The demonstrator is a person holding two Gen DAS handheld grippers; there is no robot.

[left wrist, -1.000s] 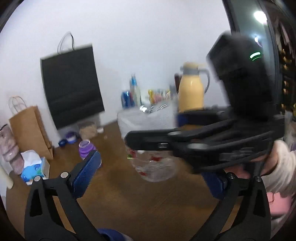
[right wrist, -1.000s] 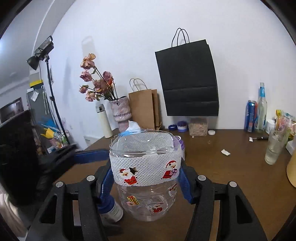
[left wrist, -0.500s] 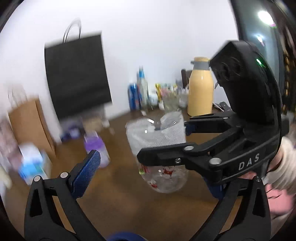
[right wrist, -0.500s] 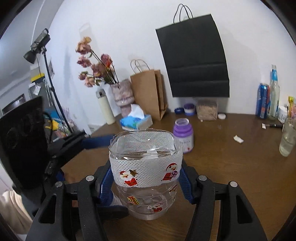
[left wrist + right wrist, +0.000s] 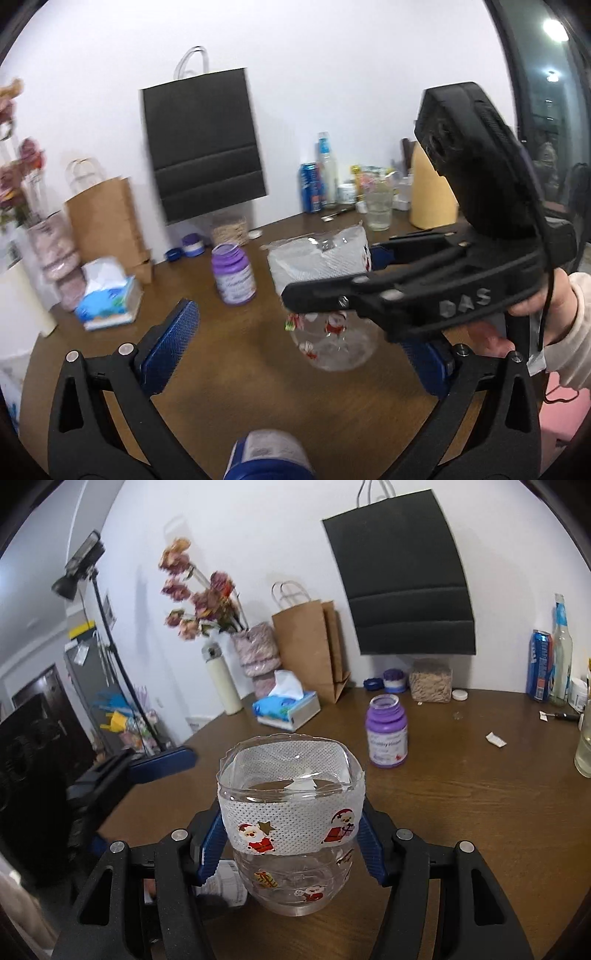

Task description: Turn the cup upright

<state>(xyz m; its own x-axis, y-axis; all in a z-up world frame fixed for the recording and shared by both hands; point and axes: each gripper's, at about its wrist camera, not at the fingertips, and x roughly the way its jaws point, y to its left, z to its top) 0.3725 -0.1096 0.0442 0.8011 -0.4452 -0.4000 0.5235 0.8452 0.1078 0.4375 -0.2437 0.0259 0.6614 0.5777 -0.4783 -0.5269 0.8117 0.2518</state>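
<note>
The cup (image 5: 291, 827) is clear plastic with a white mesh band and Santa stickers. It stands upright, mouth up, between the blue pads of my right gripper (image 5: 290, 843), which is shut on it just above the wooden table (image 5: 461, 812). In the left wrist view the cup (image 5: 325, 295) hangs in the right gripper (image 5: 369, 284), which crosses in from the right. My left gripper (image 5: 299, 343) is open and empty, its blue left pad (image 5: 170, 343) well left of the cup.
A purple-capped jar (image 5: 387, 734) stands behind the cup. A tissue box (image 5: 286, 707), paper bags, a vase of dried flowers (image 5: 255, 646), a drinking glass (image 5: 378, 214), cans and a yellow jug (image 5: 430, 195) line the back. A white-and-blue bottle (image 5: 266, 459) sits below the left gripper.
The right gripper has carried the cup lower, toward the table, keeping it upright. The left gripper has stayed open and its view has swung to the right.
</note>
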